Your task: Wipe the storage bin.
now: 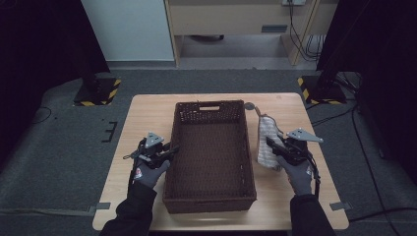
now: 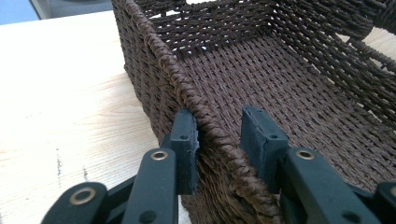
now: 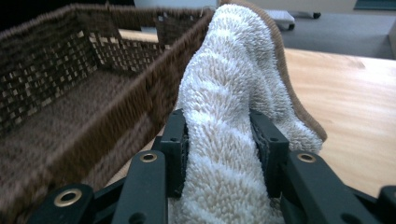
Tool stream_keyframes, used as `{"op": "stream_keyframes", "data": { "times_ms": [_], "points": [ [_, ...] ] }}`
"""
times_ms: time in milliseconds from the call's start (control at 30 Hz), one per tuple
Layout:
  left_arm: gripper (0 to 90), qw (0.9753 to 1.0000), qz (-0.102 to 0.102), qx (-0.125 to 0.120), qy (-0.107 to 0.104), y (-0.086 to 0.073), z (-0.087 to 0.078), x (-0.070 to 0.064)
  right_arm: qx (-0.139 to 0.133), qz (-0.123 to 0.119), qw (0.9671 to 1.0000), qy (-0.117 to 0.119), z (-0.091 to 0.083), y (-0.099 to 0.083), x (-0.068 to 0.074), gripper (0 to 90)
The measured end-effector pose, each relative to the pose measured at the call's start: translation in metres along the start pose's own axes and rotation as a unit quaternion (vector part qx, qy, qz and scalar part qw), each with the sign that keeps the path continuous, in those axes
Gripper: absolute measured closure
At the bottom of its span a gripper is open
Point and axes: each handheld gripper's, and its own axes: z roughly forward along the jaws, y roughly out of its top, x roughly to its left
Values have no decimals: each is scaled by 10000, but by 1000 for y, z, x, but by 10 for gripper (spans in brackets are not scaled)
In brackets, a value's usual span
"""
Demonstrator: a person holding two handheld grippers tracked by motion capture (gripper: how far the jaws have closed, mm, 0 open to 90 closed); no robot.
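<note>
Black jaws of the left gripper (image 2: 218, 140) straddle the left rim of the basket (image 2: 261, 74), one pad outside the wall, one inside; the outer pad touches the weave, the inner one stands a little off it, so the jaws are spread and not clamped. Right gripper (image 3: 218, 140) has its jaws pressed into both sides of a white towel (image 3: 229, 93), pinching a thick fold between the pads. Towel has a brown edge and rises at 12 o'clock from the jaws, leaning against the basket's outer right wall.

High view: brown woven basket (image 1: 210, 194) sits in the middle of the wooden table (image 1: 147, 110), long side running 6 to 12 o'clock, handle cutout at its 12 o'clock end. Left gripper (image 1: 169, 150) is at the basket's 9 o'clock side, held by a gloved hand (image 1: 150, 169). Towel (image 1: 268, 140) lies on the table at the basket's 3 o'clock side, just beside the wall. Right gripper (image 1: 272, 145) is on the towel's near end, held by the other gloved hand (image 1: 299, 174). Small round grey disc (image 1: 250, 105) lies at the towel's 12 o'clock end.
</note>
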Motion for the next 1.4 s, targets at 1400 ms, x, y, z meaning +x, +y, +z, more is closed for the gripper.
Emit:
{"op": "stream_keyframes", "data": {
  "times_ms": [1400],
  "points": [
    [637,9999,-2,-109,-125,-1,3,2,680,275,9955,596,136,5,-20,679]
  ]
}}
